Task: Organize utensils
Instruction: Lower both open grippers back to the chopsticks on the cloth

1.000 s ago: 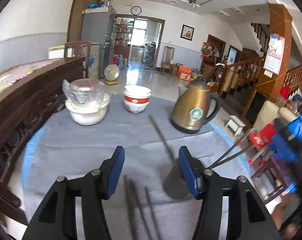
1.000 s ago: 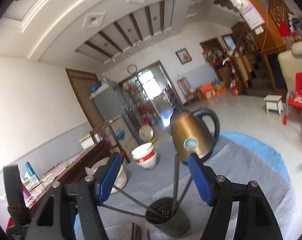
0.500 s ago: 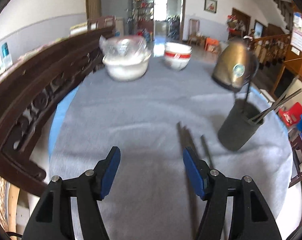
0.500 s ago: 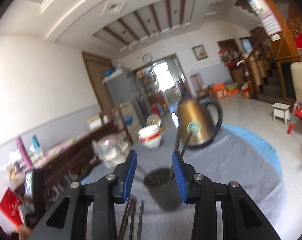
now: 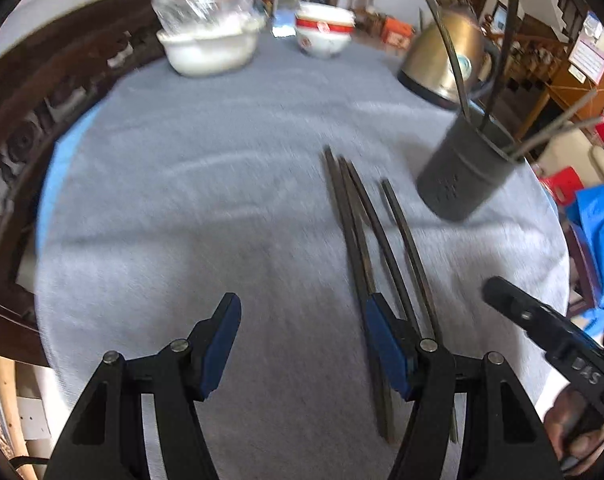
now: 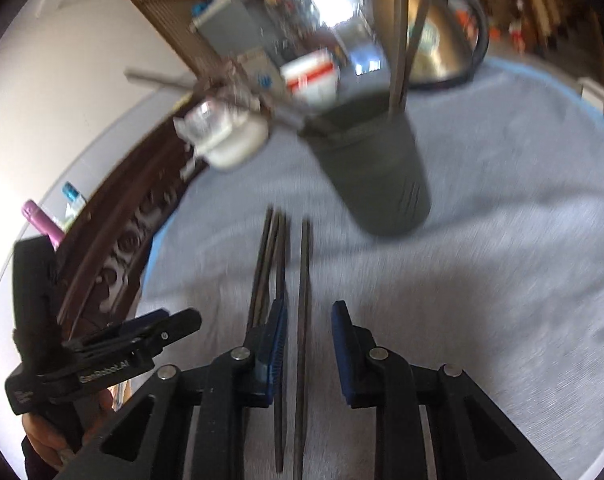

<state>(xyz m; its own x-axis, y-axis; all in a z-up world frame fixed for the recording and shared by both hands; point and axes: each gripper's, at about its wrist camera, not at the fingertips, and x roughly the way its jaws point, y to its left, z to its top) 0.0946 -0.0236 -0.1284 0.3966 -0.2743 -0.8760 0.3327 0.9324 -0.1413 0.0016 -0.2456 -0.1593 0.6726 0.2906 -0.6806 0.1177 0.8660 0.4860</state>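
While several chopsticks already stand in the dark holder (image 5: 464,172), the task reads as partly complete: four loose chopsticks (image 5: 376,240) remain flat on the grey cloth of the surface (image 5: 182,208). In the left wrist view, three lie bunched together and the fourth lies just to their right, a little apart. All run near to far, with the holder just beyond their far ends and to the right. How many sticks the holder contains cannot be counted with certainty through the blur; at least four show.

The right hand-held gripper (image 6: 308,354) is low over the surface, pointing along the sticks. Its jaws are parted and straddle the single separate chopstick (image 6: 303,280); no pad appears to touch it, so nothing is held. Judged from this, a grasp of that stick is the step in hand.

The left hand-held gripper (image 5: 302,344) hovers at the near end of the loose sticks, jaws wide apart and empty. Its right finger overlaps the bunched three in the frame; contact cannot be confirmed.
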